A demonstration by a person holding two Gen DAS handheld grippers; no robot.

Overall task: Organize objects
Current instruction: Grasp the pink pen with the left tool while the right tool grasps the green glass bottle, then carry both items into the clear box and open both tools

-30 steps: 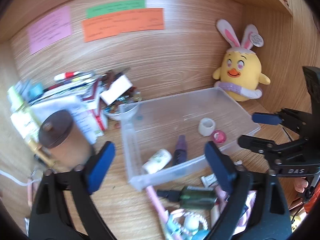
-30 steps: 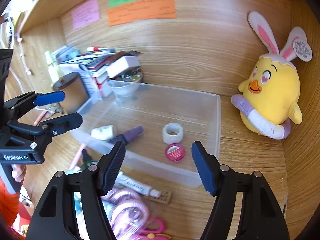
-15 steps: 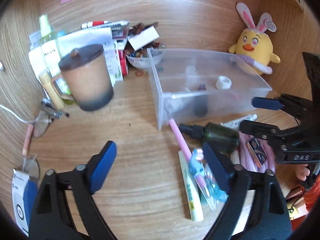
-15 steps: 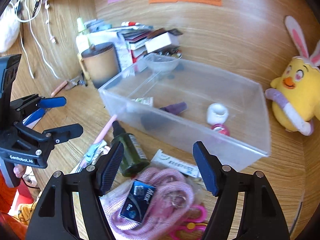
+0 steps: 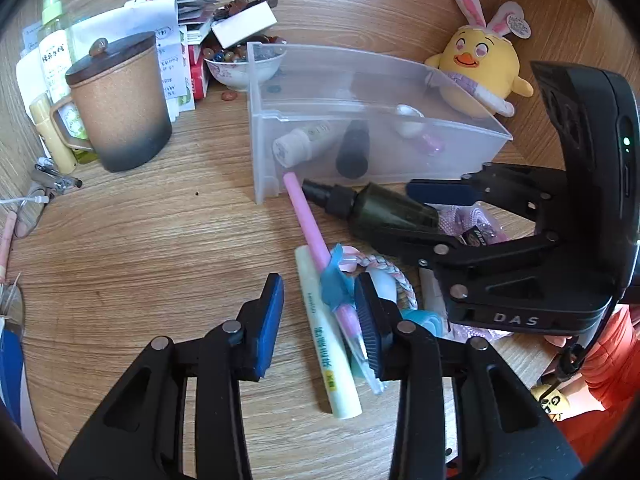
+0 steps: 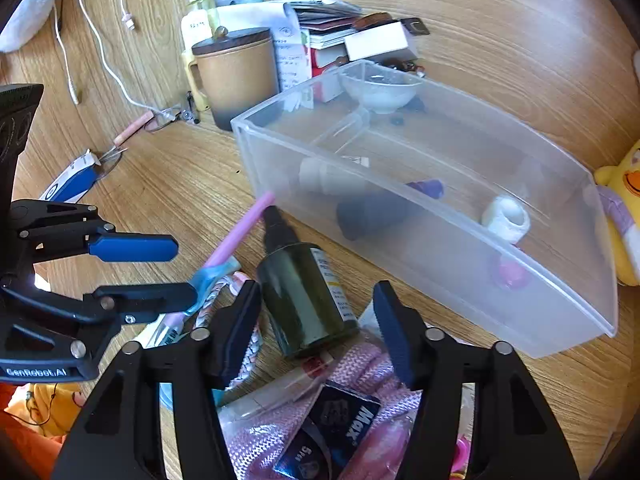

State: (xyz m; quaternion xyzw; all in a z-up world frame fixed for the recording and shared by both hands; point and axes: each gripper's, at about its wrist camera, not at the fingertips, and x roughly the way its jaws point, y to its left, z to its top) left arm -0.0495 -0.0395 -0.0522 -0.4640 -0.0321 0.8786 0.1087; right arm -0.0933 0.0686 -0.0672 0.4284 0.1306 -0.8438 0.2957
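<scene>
A clear plastic bin (image 5: 460, 120) (image 6: 552, 320) stands on the wooden desk and holds a white tube, a dark bottle, a white roll and a pink cap. In front of it lie a pink pen (image 5: 310, 232) (image 6: 240, 236), a pale green tube (image 5: 328, 344) and a dark green bottle (image 5: 384, 212) (image 6: 304, 296). My left gripper (image 5: 318, 316) is open, its jaws on either side of the pen and the pale tube. My right gripper (image 6: 316, 328) is open, its jaws on either side of the green bottle's base.
A brown lidded mug (image 5: 120, 104) (image 6: 236, 72), a stack of papers and boxes, and a small bowl (image 5: 244, 68) stand at the back left. A yellow chick plush (image 5: 480, 64) sits at the back right. A pink cord and a dark packet (image 6: 336, 432) lie under my right gripper.
Both grippers have come down and back from over the bin to the clutter in front of it. The left jaws have narrowed around the pen; the right gripper now straddles the green bottle.
</scene>
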